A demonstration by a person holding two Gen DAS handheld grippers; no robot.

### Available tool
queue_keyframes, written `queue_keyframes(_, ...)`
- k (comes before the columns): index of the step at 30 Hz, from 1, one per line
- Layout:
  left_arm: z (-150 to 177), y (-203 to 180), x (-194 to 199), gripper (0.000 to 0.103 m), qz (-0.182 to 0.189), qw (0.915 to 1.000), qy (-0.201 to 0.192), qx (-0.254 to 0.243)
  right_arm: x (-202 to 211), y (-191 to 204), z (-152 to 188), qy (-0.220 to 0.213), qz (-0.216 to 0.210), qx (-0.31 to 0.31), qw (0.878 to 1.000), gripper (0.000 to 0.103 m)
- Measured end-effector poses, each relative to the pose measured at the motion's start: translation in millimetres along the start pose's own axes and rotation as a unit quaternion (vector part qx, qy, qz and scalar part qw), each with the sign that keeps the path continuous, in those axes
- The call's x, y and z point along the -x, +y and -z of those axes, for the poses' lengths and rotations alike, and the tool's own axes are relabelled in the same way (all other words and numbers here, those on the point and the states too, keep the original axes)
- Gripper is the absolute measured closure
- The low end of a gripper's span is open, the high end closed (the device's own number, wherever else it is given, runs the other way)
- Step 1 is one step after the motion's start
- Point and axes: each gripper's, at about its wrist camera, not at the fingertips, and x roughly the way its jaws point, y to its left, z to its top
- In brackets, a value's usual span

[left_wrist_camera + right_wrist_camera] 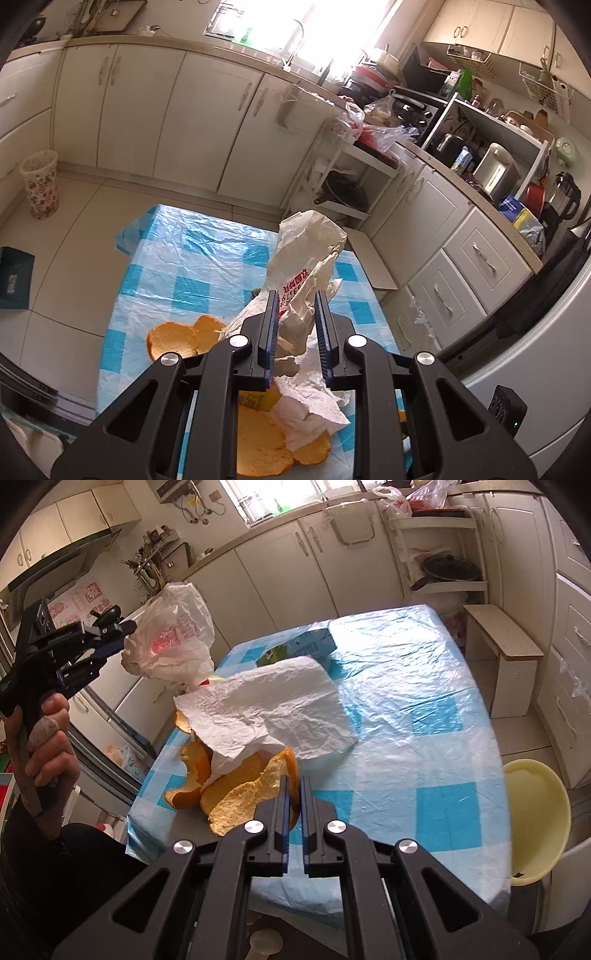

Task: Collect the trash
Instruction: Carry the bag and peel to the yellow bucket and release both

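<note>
Peel is pinched edge-on between the pressed-together jaws of the right gripper, which grips only the rim of one orange curl at 6 o'clock on the checked table. The left gripper clamps the gathered neck of a white plastic bag and holds it up at 10 o'clock from the peel pile; in its own view the bag rises between the nearly closed fingers. A sheet of paper towel lies draped over the far peels, and a small carton sits behind it at 12 o'clock.

Risks, as I judge them: the hold on the peel is thin, so a quick swing toward the bag could let it slip and drop to the floor. The curl looks joined to or tangled with its neighbours, so lifting it may drag other pieces and the towel off the table's near edge. The bag is bunched shut at the neck where it is held, so no mouth stands open to receive anything; pushing peel against it would only knock it aside.

Hard to make out: whether the bag has an opening on its far side, how much it already holds, and how many peels lie under the towel. The carton's label is partly covered. In the left wrist view the gripper body hides the table's near edge and part of the peels.
</note>
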Motion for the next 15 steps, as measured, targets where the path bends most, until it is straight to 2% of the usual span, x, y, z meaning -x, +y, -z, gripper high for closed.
queue_keyframes(8, 3, -44, 8, 0.085, 0.077, 0.9967, -0.011, -0.023, 45, -49, -12, -0.056, 0.036, -0.042, 0.997, 0.097)
queue_keyframes(11, 7, -67, 4, 0.085, 0.11, 0.9936, -0.002, -0.028, 59, -73, -18, -0.062, 0.072, -0.048, 0.994, 0.097)
queue_keyframes(15, 20, -108, -12, 0.085, 0.142, 0.9887, 0.02, -0.044, 67, -110, -28, -0.049, 0.139, -0.047, 0.988, 0.097)
